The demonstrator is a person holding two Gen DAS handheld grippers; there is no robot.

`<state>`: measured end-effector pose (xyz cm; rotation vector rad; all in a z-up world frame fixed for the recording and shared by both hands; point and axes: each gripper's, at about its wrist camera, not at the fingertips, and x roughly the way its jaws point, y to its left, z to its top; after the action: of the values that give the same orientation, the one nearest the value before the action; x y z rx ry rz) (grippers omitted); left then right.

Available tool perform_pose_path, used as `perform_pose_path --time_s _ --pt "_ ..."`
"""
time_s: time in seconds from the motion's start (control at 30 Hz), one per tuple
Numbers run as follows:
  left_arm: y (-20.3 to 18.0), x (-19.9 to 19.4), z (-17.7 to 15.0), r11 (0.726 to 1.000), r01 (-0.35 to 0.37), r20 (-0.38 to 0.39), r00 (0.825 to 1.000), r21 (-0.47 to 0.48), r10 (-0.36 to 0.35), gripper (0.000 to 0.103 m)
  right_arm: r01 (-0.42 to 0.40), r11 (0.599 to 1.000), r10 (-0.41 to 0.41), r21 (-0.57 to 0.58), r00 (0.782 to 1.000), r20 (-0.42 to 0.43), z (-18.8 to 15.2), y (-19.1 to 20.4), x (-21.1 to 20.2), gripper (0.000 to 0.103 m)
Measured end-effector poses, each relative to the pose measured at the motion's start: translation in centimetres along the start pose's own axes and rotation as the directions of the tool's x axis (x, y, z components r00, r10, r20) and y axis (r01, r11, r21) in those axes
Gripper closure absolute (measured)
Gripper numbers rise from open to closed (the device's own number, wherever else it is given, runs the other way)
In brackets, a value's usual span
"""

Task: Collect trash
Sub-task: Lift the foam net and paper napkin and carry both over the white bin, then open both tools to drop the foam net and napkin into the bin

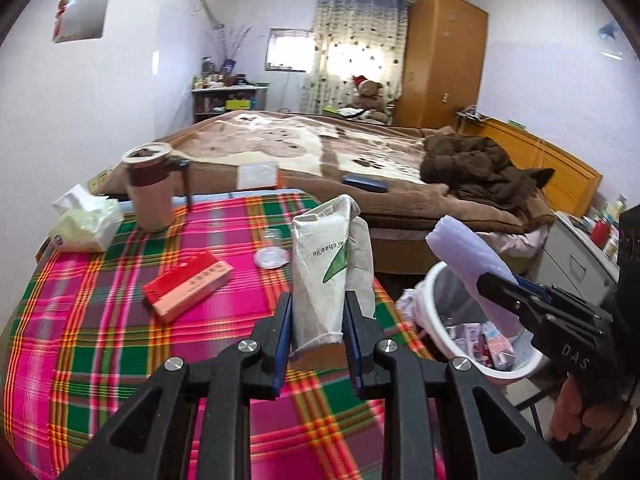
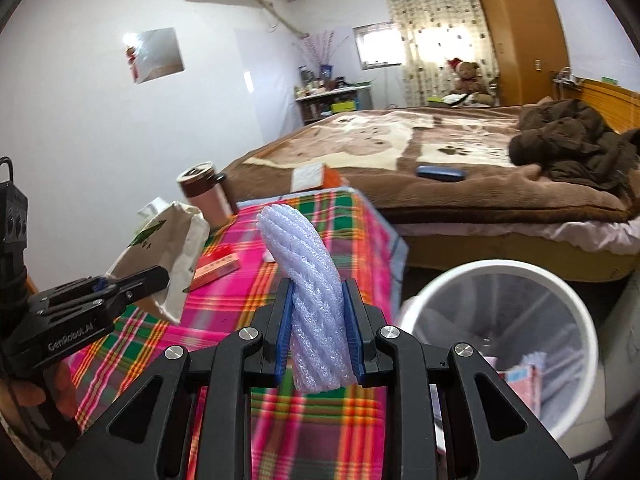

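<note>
**A:** Midway through, I'd say — the white bin (image 2: 496, 276) already had wrappers in the bottom, and both claws were loaded. The left claw (image 1: 318, 344) was clamped on a crumpled paper bag (image 1: 324, 268), held upright above the plaid tabletop (image 1: 100, 344), just left of the bin.

**B:** And the right claw (image 2: 318, 340) was pinching a lilac foam sleeve (image 2: 308, 292) between its blue pads. From the left camera that sleeve hung right over the bin's rim — nearly a drop, I'd judge.

**A:** Neither piece was in yet. Left of the bin, a red box (image 1: 188, 284) and a clear plastic lid (image 1: 272, 257) lay on the tabletop — trash or not, hard to tell. The tissue pack (image 1: 86, 224) and mug (image 1: 150, 188) sat farther left.
</note>
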<state>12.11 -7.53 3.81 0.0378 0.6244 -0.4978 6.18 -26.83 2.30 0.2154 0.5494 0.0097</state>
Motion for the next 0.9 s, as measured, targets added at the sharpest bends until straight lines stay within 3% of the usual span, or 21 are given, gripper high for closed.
perform_pose_path --time_s 0.3,0.6,0.9 --pt "-5.2 1.5 -0.1 0.993 0.097 -0.033 0.995 0.072 -0.095 0.078 0.118 0.991 -0.12 0.061 0.993 0.019 -0.5 -4.0 -2.1 0.078" --pt "-11.2 3.0 -0.3 0.97 0.188 -0.055 0.982 0.154 -0.182 0.078 0.236 0.963 -0.238 0.13 0.971 0.001 -1.2 -7.9 -3.5 0.078" --pt "-15.0 4.9 -0.6 0.951 0.238 -0.104 0.97 0.195 -0.221 0.078 0.315 0.933 -0.314 0.175 0.949 -0.034 -2.0 -10.4 -3.9 0.078"
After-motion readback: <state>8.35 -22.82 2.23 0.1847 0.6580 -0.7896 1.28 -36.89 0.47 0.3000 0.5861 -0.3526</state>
